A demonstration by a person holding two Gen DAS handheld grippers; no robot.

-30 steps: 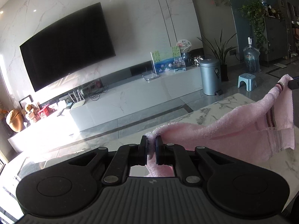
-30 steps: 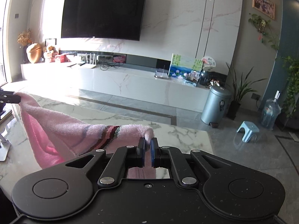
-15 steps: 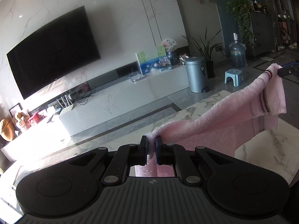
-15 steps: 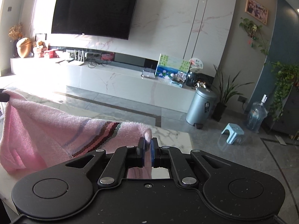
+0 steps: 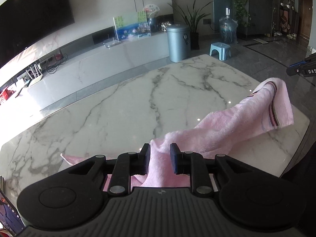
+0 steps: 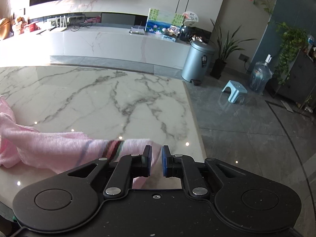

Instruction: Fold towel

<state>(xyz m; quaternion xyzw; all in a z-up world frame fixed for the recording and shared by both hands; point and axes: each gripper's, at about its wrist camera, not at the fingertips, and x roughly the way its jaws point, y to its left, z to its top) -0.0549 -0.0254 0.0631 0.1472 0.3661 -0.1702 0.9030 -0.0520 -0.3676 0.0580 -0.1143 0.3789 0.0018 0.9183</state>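
Both tongs parted; pink towel (image 5: 227, 126) slack on marble table (image 5: 122, 106).

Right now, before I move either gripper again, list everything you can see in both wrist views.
towel: one, pink with dark stripes near one end, lying rumpled on the table's near edge, between both grippers' open fingers
table: one, white marble with grey veins, in front of both grippers
television: one, black, on the marble wall
media bench: one, white, under the television, holding small clutter
painting: one, blue and green, propped on the bench
bin: one, silver-blue, on the floor past the bench
stool: one, light blue, on the floor
water bottle: one, clear blue, beside the stool
plants: several, green, along the right wall
left gripper: black, open
right gripper: black with a blue pad, open
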